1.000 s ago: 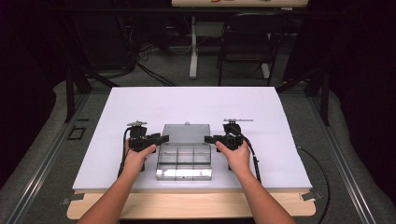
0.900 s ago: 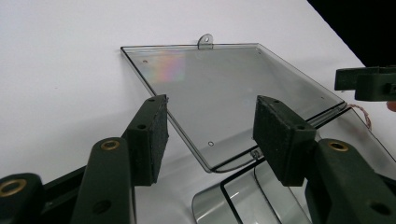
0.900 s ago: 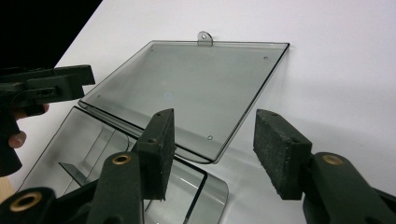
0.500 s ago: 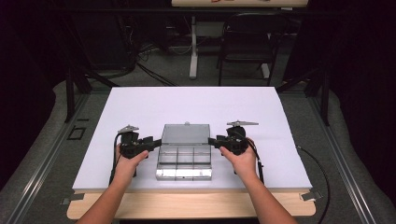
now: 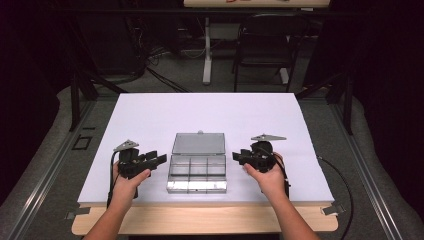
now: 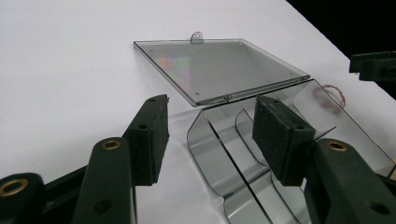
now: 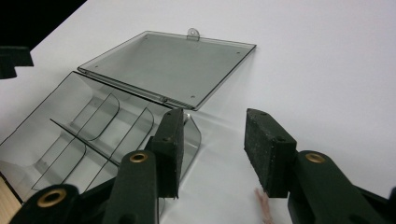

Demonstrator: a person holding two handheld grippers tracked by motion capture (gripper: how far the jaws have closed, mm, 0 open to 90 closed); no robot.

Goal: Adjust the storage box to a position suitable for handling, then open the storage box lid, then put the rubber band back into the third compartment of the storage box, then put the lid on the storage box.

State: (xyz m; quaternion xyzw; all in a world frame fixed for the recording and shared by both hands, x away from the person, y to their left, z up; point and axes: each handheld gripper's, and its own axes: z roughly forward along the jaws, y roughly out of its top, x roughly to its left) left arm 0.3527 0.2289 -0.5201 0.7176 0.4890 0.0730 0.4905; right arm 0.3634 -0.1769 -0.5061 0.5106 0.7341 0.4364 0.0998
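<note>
White tabletop (image 5: 150,115), clear box (image 5: 196,172) lying open dead centre, lid (image 5: 198,143) flat toward the far edge, long axis across. Left gripper (image 5: 156,158) and right gripper (image 5: 238,157) flank its short ends, about equally near, both empty; left jaws gape, right jaws have just been closing on nothing.

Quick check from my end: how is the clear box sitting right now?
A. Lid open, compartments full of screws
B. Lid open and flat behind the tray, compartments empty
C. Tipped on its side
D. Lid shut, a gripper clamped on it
B: the lid lies open and flat on the table behind the box, whose compartments look empty; no hand-held gripper touches it.
</note>
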